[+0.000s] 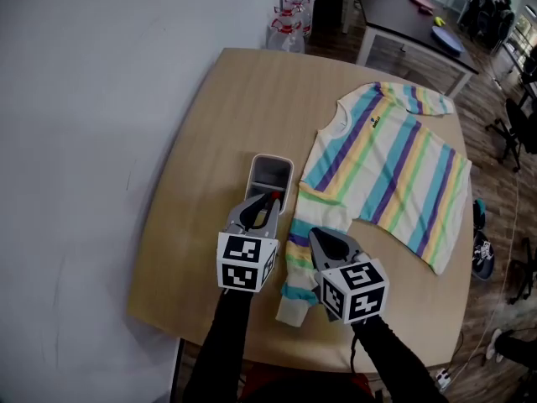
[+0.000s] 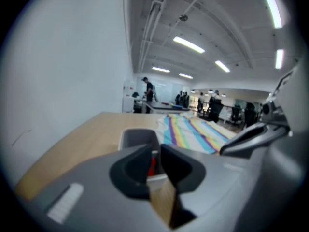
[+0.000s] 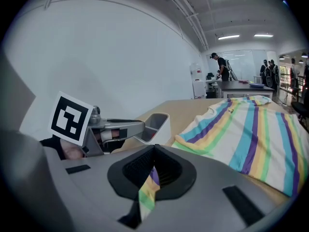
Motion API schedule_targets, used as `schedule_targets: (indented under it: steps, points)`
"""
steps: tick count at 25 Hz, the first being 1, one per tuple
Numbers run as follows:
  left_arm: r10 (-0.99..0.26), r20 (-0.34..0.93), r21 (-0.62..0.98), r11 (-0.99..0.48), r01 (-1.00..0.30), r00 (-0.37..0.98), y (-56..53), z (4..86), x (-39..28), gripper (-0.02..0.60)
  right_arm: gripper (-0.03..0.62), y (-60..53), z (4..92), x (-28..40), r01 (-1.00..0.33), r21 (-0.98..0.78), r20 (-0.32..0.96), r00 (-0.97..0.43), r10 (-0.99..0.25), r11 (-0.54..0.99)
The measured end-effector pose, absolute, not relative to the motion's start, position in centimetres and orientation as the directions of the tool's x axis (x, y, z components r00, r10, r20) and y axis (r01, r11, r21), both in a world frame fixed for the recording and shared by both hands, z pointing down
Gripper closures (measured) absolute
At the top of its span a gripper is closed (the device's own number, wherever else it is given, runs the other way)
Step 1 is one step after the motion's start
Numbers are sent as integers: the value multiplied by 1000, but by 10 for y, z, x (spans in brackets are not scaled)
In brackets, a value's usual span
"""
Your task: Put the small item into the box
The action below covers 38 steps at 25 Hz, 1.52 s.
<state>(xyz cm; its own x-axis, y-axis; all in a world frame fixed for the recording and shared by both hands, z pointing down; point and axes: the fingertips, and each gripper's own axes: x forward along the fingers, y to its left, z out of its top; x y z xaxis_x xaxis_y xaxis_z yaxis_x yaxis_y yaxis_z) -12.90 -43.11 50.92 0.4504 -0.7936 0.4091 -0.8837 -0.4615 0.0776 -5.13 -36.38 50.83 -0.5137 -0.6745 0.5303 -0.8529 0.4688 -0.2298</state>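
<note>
**Red item pinched at box's near end: carry it in, then release**

Head view: box [image 1: 273,159] lies mid-table [image 1: 201,124], left of the striped shirt [image 1: 394,166]. Left gripper [image 1: 267,201] sits at the box's near rim. Right gripper [image 1: 321,240] is over the sleeve, toward the near edge.

Left gripper view: jaws clamp the small red item [image 2: 152,166], not yet over the cavity. Advance past the rim, lower, then open.

Right gripper view: jaws together, sleeve showing in the slit. Keep it parked.

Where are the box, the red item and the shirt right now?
box [image 1: 272,173]: head view, on its bare inside floor.
red item [image 2: 152,166]: left gripper view, on the red sliver showing between the jaws.
shirt [image 1: 394,162]: head view, on the middle of the striped chest.
</note>
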Motion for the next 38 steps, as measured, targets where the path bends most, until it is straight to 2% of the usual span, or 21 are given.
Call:
schedule_targets:
  steps: [13,38]
  points:
    - [-811,380,68,-455,-888,445,-406,481,-133,577,586,-353,476,-49,-854,-204,482,-513,-710,479]
    - [-863,306,63,-403,-913,402,-332,436,-148,580,586,-317,426,-37,-831,-186,365,-554,-748,525]
